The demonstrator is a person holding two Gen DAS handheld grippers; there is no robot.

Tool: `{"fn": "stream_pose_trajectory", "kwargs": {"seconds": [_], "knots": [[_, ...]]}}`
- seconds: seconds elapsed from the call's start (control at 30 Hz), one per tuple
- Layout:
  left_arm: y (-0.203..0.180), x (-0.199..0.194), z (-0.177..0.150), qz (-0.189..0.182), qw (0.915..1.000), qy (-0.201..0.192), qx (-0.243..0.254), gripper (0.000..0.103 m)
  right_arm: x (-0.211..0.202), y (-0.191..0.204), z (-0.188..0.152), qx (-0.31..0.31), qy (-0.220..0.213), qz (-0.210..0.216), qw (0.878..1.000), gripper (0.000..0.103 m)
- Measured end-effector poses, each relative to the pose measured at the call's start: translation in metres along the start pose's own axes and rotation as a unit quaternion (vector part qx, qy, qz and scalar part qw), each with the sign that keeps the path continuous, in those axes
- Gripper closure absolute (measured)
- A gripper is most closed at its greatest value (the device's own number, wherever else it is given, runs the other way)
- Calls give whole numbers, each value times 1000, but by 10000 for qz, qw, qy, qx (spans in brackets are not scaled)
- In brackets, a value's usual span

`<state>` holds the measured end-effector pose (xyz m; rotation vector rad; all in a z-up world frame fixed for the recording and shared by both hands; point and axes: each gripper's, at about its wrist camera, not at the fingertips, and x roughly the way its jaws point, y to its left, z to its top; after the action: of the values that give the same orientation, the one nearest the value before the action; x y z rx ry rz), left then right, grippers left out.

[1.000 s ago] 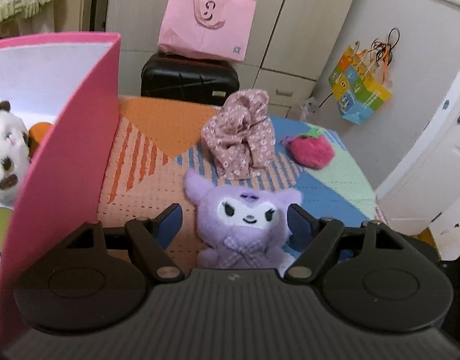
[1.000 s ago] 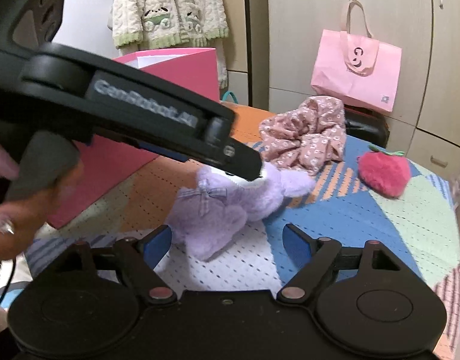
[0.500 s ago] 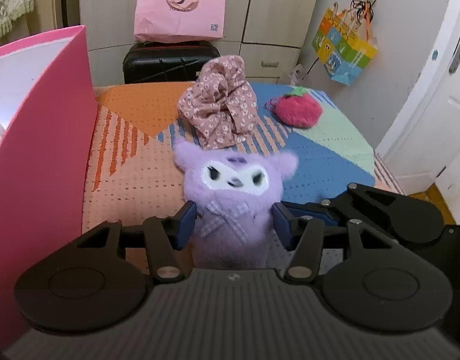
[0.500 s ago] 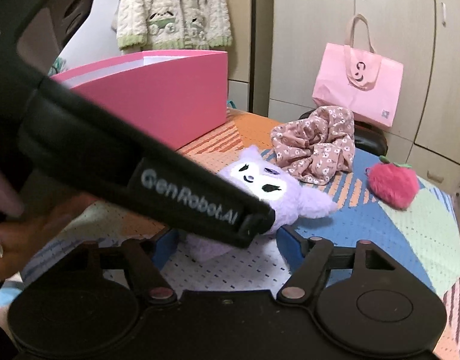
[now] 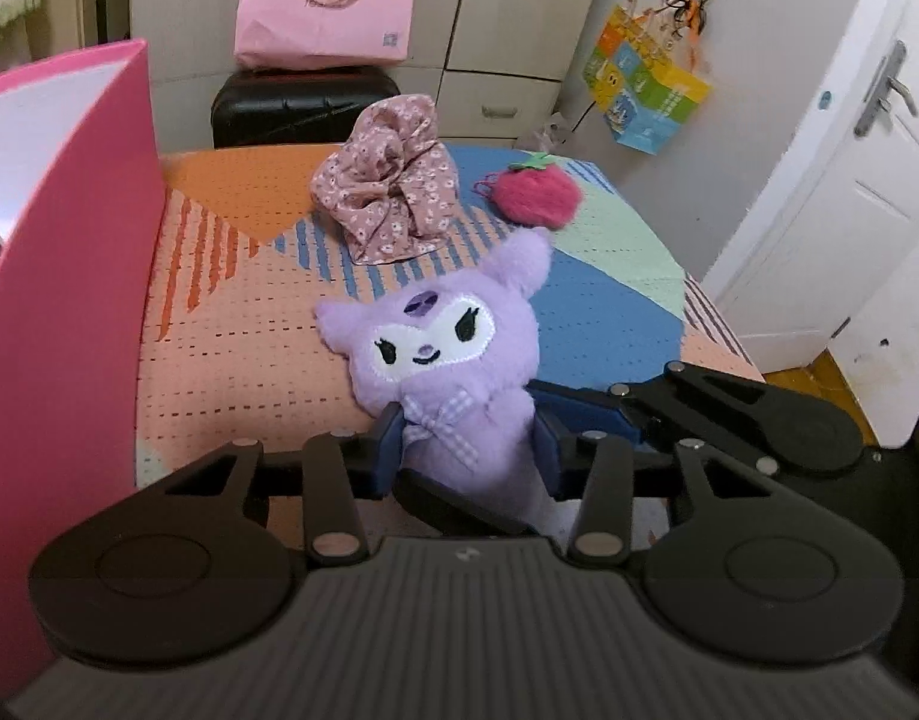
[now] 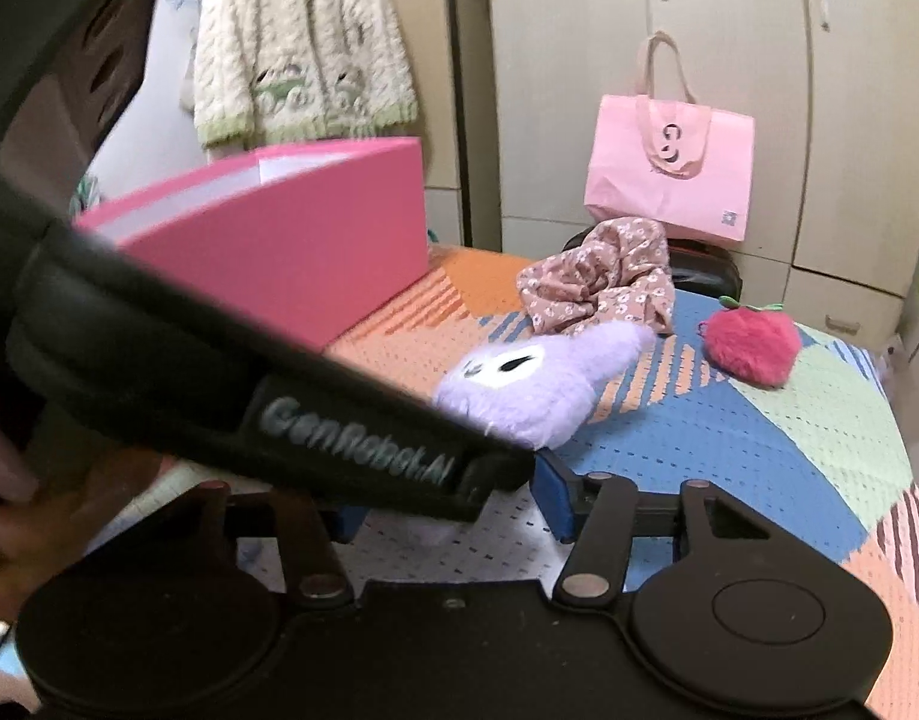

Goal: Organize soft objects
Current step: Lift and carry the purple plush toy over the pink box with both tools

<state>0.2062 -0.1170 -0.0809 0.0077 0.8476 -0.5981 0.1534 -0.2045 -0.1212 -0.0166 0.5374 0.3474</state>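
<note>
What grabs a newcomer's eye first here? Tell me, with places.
The purple plush in the middle of the patchwork mat, with the left gripper closing its jaws on the plush's body. The tall pink box stands at the mat's left; the red strawberry lies at the far side.

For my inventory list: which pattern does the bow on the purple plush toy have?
The bow on the purple plush toy has a lilac and white check, seen best from the left wrist.

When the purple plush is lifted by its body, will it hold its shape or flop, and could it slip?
The purple plush looks soft and stuffed, so it probably squashes between the closing left gripper pads. Its big head sits above the grip, so it may droop. The fuzzy fabric should resist slipping.
</note>
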Motion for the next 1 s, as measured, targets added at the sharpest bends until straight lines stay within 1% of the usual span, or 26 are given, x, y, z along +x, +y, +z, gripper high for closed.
{"fn": "stream_pose_trajectory", "kwargs": {"seconds": [0.03,0.07,0.1,0.17,0.27,0.47,0.67,0.77,0.87,1.0], "knots": [[-2,-2,-2,28,10000,-11,38,61,-3,0,0,35,23,28,10000,45],[-4,-5,-4,33,10000,-29,83,62,-5,1,-1,37,36,18,10000,50],[-5,-7,-6,28,9999,-32,105,62,-7,2,-1,34,43,-27,10000,53],[-7,-14,-9,11,9999,-40,151,62,-11,2,-2,148,48,32,9999,54],[-8,-25,-11,-98,9998,-73,184,62,-19,4,-3,290,18,72,9996,54],[-15,-54,-16,-242,9990,-201,310,62,-43,19,1,239,-97,-64,9996,54],[-15,-82,-21,-565,9979,-157,279,62,-65,39,9,134,57,-223,9996,54],[-13,-97,-21,-654,9972,-139,326,62,-77,49,14,123,72,-241,9996,54],[-10,-113,-20,-705,9966,-171,385,62,-87,60,17,24,18,-248,9997,54],[-1,-140,-14,-743,9962,-232,400,62,-99,78,29,-228,-74,-147,9996,54]]}}
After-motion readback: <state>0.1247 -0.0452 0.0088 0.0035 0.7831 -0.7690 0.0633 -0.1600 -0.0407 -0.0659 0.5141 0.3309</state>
